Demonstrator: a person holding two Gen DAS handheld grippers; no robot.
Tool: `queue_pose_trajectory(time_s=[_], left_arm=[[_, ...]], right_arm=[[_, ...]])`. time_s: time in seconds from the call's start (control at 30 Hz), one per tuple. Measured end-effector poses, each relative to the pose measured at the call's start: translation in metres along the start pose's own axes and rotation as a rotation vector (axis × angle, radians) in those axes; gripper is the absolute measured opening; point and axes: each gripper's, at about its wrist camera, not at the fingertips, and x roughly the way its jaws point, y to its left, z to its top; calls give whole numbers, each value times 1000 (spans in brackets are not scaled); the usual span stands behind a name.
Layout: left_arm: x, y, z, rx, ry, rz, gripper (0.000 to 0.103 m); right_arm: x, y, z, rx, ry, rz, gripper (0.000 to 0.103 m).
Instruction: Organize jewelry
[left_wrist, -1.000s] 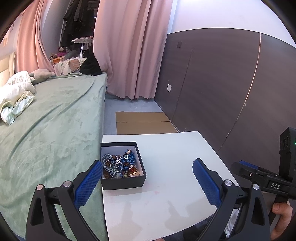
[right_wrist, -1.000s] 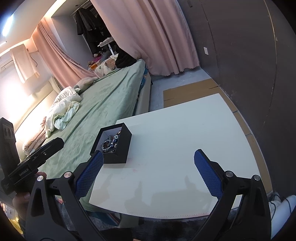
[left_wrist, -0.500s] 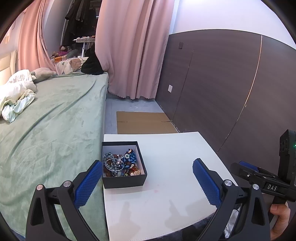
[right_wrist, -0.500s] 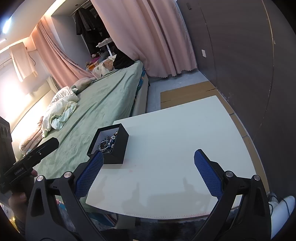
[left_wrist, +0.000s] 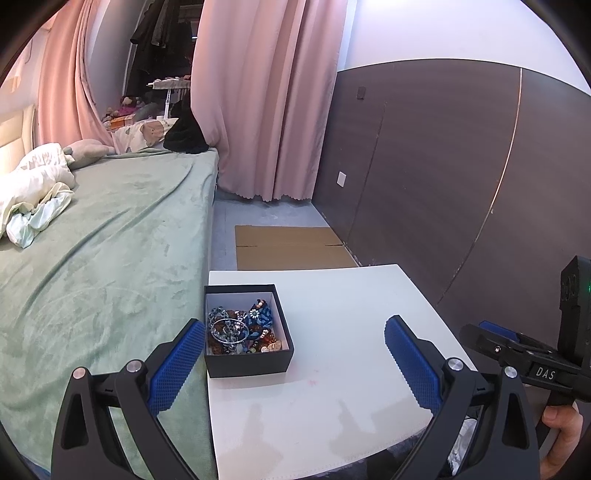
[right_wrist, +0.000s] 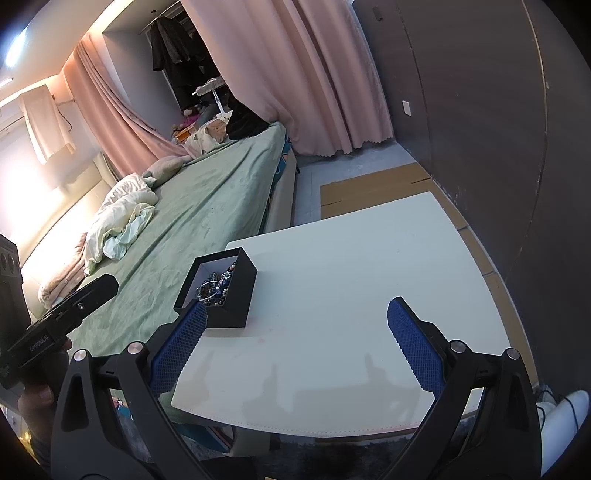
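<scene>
A black open box (left_wrist: 248, 365) (right_wrist: 236, 299) stands on the left side of a white table (left_wrist: 343, 306) (right_wrist: 351, 258). It holds a heap of jewelry (left_wrist: 242, 330) (right_wrist: 216, 286): beaded bracelets, a silver bangle, blue flower pieces. My left gripper (left_wrist: 295, 354) is open and empty, above the table's near edge, its left pad beside the box. My right gripper (right_wrist: 295, 339) is open and empty, further right above the table's front. Each gripper shows at the edge of the other's view.
A bed with a green cover (left_wrist: 99, 251) adjoins the table's left side, with crumpled bedding (left_wrist: 33, 192). A dark panelled wall (left_wrist: 443, 166) runs along the right. Flat cardboard (left_wrist: 291, 247) lies on the floor beyond the table, and pink curtains (left_wrist: 266, 99) hang behind.
Both views have shifted slightly, with the box a little more central in the left wrist view. Both grippers stay open; the box has not moved on the table.
</scene>
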Motion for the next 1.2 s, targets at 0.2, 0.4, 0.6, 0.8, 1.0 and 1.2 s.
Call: queue_pose_trajectory(time_s=[0.2, 0.4, 0.6, 0.8, 1.0, 1.2], left_arm=[[2, -1, -1, 3, 1, 8, 94], [3, 0, -1, 4, 5, 13, 94], [4, 1, -1, 9, 10, 24, 94], [5, 3, -3, 12, 19, 25, 94], [4, 4, -4, 14, 22, 23, 94], [5, 5, -4, 10, 21, 24, 94]], right_arm=[[1, -1, 0, -11, 2, -7, 98], [2, -2, -1, -11, 9, -10, 98], [2, -1, -1, -11, 11, -11, 98], [3, -1, 0, -5, 9, -12, 98], [5, -3, -2, 6, 13, -17, 98], [4, -5, -3, 18, 12, -23, 98]])
